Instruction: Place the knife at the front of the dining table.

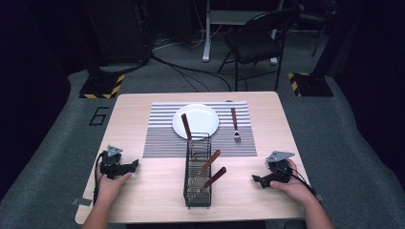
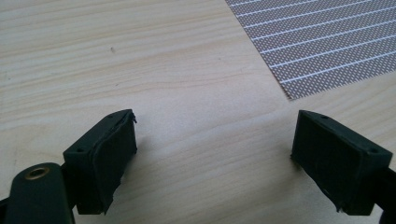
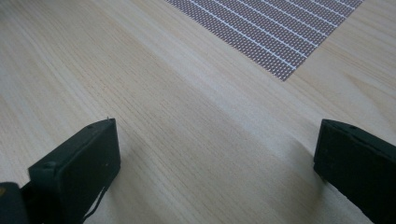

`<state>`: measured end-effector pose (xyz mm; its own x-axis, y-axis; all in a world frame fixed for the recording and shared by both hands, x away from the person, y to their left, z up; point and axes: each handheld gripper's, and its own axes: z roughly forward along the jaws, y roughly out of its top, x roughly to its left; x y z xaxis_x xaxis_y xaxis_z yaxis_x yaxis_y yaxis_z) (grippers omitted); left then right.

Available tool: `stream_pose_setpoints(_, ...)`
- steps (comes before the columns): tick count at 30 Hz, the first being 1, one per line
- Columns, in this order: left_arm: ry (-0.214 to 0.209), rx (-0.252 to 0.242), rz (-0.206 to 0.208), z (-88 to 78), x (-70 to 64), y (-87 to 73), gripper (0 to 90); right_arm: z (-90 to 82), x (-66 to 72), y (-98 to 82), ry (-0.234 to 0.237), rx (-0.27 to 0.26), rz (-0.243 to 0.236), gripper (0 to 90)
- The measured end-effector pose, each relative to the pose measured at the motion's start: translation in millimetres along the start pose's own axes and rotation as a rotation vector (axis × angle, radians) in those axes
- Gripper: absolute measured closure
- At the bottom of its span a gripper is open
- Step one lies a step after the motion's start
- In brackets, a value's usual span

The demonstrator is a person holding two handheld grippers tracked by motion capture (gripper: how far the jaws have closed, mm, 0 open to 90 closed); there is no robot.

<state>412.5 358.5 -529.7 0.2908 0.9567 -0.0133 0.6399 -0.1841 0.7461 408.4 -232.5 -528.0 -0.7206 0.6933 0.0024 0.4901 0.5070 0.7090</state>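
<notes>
A black wire rack [image 1: 198, 171] stands at the table's front middle, holding three utensils with brown handles [image 1: 211, 160]. Behind it lies a striped placemat [image 1: 162, 138] with a white plate [image 1: 197, 119]. A fork [image 1: 234, 125] lies on the mat to the plate's right. My left gripper [image 1: 135, 164] rests low over the wood at the front left, jaws wide open with nothing between them [image 2: 215, 154]. My right gripper [image 1: 256, 180] sits at the front right, pointing toward the rack, also open and empty [image 3: 217, 158].
The wooden table [image 1: 157, 191] has bare wood on both sides of the rack. A corner of the placemat [image 2: 322, 46] lies ahead of the left gripper, and another corner [image 3: 275, 32] ahead of the right one. A chair [image 1: 258, 38] stands beyond the far edge.
</notes>
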Motion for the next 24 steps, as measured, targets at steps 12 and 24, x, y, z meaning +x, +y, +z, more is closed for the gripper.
stream_pose_setpoints(12,0.006,-0.005,-0.007,0.2,-0.4,0.1,15.2,0.0,0.0,-0.2,0.001,0.0,-0.007,0.0)
stream_pose_setpoints(24,0.007,-0.007,-0.006,0.2,-0.3,0.0,15.3,-0.1,0.2,-0.1,0.002,0.001,-0.001,0.0)
